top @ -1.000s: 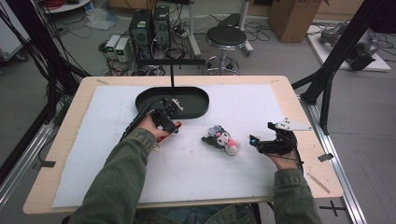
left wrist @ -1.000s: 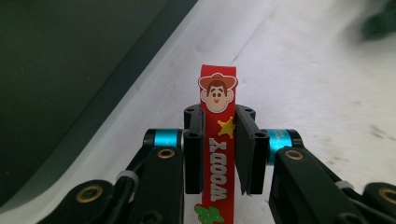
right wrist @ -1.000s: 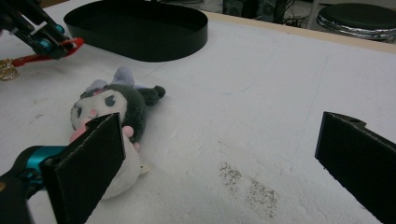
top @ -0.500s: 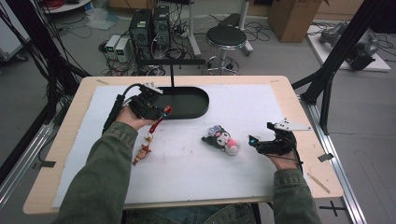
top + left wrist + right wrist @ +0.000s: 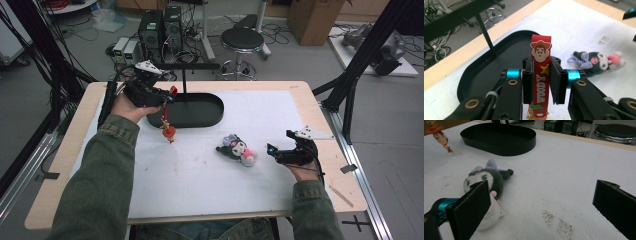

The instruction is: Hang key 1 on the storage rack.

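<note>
Red rubbery strap (image 5: 540, 75), printed WOODY with a cowboy face at its top, is pinched between the jaws of the left gripper (image 5: 167, 97), lifted just by the near-left rim of the black oval tray (image 5: 210, 122). Its small cowboy charm (image 5: 169, 131) dangles free below, so a slow carry over the rim and a low release would likely land it cleanly. The right gripper (image 5: 541, 207) rests wide open and empty just beside the dark plush toy (image 5: 237, 150) on the white mat (image 5: 200, 185)
</note>
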### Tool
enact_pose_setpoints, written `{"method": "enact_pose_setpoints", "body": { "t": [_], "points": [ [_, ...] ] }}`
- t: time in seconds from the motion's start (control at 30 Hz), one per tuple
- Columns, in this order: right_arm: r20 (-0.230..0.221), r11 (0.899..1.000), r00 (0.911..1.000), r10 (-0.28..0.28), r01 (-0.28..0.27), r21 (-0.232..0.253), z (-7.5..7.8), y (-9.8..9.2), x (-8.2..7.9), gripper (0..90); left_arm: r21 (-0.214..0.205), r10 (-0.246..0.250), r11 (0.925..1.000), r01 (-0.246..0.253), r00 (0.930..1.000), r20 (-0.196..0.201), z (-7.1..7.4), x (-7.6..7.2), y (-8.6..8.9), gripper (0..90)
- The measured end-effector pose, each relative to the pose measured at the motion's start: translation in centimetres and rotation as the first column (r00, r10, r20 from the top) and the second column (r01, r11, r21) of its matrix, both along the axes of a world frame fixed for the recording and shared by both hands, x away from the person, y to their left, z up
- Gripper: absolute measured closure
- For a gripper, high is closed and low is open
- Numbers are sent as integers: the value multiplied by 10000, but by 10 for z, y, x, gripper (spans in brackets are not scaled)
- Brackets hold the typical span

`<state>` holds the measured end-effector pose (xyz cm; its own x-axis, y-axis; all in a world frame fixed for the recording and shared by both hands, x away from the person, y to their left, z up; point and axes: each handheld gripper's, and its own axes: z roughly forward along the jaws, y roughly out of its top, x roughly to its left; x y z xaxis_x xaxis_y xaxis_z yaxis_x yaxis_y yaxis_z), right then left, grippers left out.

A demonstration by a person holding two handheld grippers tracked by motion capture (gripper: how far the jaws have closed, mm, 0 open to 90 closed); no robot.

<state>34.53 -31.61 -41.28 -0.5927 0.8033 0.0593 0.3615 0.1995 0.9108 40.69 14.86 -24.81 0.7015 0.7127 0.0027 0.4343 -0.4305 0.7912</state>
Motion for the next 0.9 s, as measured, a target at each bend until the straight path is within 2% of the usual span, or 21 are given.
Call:
{"method": "enact_pose_setpoints", "body": {
  "t": [0.07, 0.17, 0.2, 0.3, 0.5, 0.63, 0.7, 0.83, 0.9],
  "points": [
    [-57, 10000, 10000, 19, -19, -13, 0, 1, 0, 4, -122, -28, 9999, 28, 10000, 35, 2, 0, 0, 748],
    [-105, 10000, 9999, 55, -56, -77, -1, 3, 0, 4, -814, -122, 9966, 134, 9998, 159, 6, 2, 3, 749],
    [-94, 9999, 9999, 66, -67, -102, -1, 3, 0, 5, -888, -78, 9960, 96, 9998, 201, 7, 2, 3, 749],
    [-132, 10000, 9999, 53, -55, -79, -1, 3, 0, 5, -813, 157, 9966, -133, 9995, 291, 13, 6, 4, 749],
    [-93, 10000, 9999, 67, -68, -53, -1, 3, 0, 4, -818, 273, 9964, -232, 9984, 489, 30, 17, 6, 749],
    [-66, 9999, 10000, 66, -67, -77, -1, 3, 0, 4, -1047, 549, 9933, -487, 9968, 574, 35, 29, 7, 748],
    [-21, 10000, 10000, 61, -61, -39, -1, 2, 0, 5, -978, 653, 9935, -588, 9958, 643, 37, 33, 7, 748],
    [-88, 10000, 10000, 30, -30, 56, -1, 2, 1, 4, -1178, 1007, 9886, -935, 9933, 563, 45, 41, 6, 748],
    [-80, 10000, 10000, 44, -44, 68, -1, 2, 1, 4, -1108, 1243, 9870, -1167, 9902, 640, 49, 47, 5, 748]
  ]
}}
